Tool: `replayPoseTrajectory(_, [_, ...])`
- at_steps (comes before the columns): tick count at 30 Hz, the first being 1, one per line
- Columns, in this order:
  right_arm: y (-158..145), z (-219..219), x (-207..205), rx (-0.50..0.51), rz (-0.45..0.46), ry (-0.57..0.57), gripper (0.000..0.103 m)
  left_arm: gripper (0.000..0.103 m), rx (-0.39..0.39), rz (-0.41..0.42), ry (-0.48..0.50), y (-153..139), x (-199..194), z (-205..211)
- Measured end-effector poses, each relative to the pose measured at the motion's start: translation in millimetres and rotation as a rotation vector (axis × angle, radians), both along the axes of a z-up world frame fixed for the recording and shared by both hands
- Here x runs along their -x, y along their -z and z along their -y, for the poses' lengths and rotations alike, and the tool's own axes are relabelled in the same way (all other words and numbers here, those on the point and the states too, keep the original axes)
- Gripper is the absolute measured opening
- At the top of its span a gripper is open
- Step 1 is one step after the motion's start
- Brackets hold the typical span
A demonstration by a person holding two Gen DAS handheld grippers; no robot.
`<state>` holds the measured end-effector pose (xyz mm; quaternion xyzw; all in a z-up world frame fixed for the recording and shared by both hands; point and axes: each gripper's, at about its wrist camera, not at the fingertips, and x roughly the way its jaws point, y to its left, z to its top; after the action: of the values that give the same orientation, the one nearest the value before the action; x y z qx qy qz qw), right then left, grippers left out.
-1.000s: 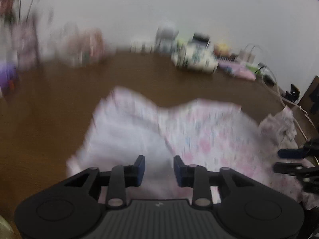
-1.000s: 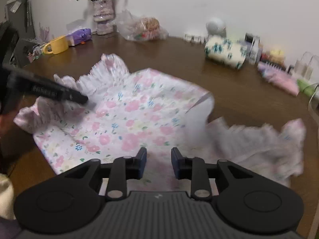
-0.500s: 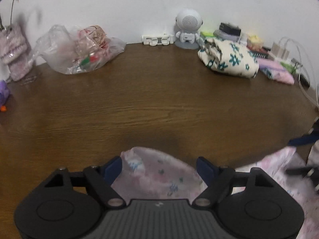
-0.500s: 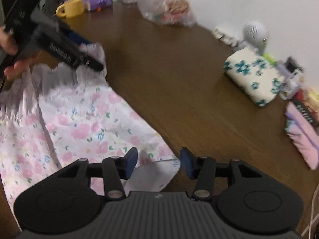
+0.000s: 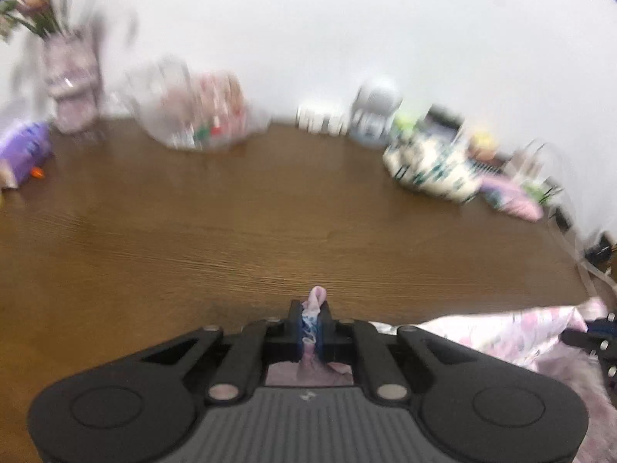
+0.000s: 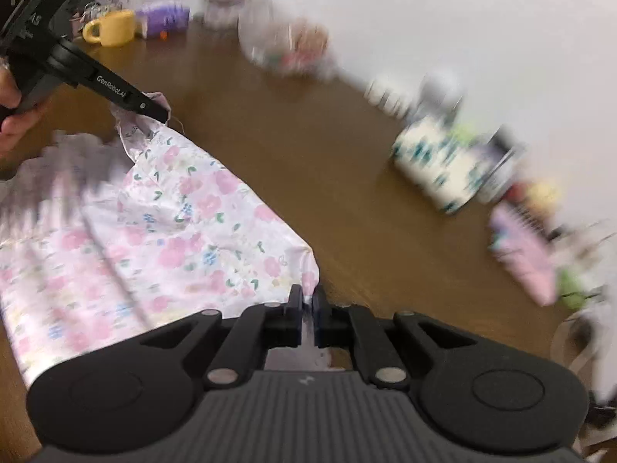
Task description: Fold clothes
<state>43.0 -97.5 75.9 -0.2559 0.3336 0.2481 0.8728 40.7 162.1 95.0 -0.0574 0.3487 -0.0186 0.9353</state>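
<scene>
A pink floral garment (image 6: 173, 223) with a ruffled edge hangs stretched over the brown table (image 5: 231, 239). My left gripper (image 5: 310, 328) has its jaws closing tight on a twisted pinch of the garment's corner (image 5: 317, 297); the rest of the garment (image 5: 501, 332) trails off to the right. In the right wrist view the left gripper (image 6: 154, 110) grips the far ruffled corner, with a person's hand (image 6: 11, 115) on its handle. My right gripper (image 6: 307, 316) has its jaws closing on the near corner, with a thin strip of fabric between the pads. Both views are blurred.
Along the back wall stand a vase of flowers (image 5: 69, 77), a clear plastic bag (image 5: 193, 115), a white round figure (image 5: 376, 115) and a folded floral cloth (image 5: 428, 166). A yellow mug (image 6: 112, 32) and a purple toy (image 5: 23, 150) sit far left. Pink folded cloth (image 6: 528, 262) lies right.
Both grippers stood open over the garment's corners half a second ago and have now shut on them. The garment's edge has lifted and stretched between them.
</scene>
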Motion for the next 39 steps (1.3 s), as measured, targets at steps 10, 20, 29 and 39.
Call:
replayPoseTrajectory(10, [31.2,32.7,114.8,-0.116,-0.049,-0.079,0.005,0.006,-0.006,0.007,-0.087,30.7,149.6,12.1])
replayPoseTrajectory(20, [6.2,68.2,130.0,-0.337,-0.03,-0.095,0.052,0.064,-0.053,0.115,-0.056,-4.1,154.6,23.8])
replayPoseTrajectory(29, [46.4,17.8,102.8,-0.296,-0.075,0.037,0.024,0.055,-0.131,-0.051,0.013,64.6,129.8,42.3])
replayPoseTrajectory(39, [41.2,10.3,102.5,-0.34,-0.071,0.015,0.038,0.059,-0.121,0.036,0.053,20.7,116.8,65.1])
